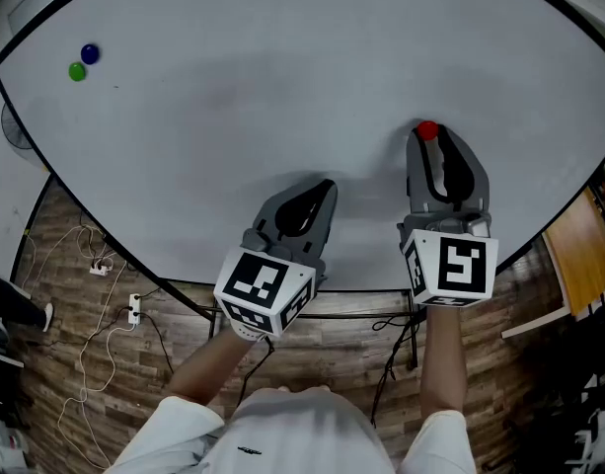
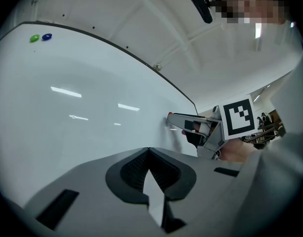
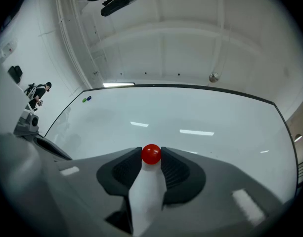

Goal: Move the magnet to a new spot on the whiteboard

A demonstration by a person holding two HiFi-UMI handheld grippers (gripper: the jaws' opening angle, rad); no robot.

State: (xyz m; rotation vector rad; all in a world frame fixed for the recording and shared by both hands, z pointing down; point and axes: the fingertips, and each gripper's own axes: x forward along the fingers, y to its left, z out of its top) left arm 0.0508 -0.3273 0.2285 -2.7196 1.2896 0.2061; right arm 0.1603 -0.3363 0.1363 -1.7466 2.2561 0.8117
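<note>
A round red magnet [image 1: 427,129] [image 3: 151,154] sits pinched between the tips of my right gripper [image 1: 429,138] [image 3: 151,156], which is shut on it. It is held at the lower right part of the whiteboard [image 1: 282,87]; contact with the board cannot be told. My left gripper [image 1: 325,190] [image 2: 148,150] hovers to the left of it near the board's bottom edge, its jaws shut with nothing between them. The left gripper view shows the right gripper [image 2: 193,128] from the side, with a sliver of the red magnet [image 2: 170,114] at its tip against the whiteboard [image 2: 82,112].
A blue magnet [image 1: 90,53] and a green magnet [image 1: 77,71] stick to the board's upper left corner, far from both grippers. Below the board lie cables and a power strip [image 1: 134,309] on the wood floor. A wooden desk [image 1: 578,255] stands at the right.
</note>
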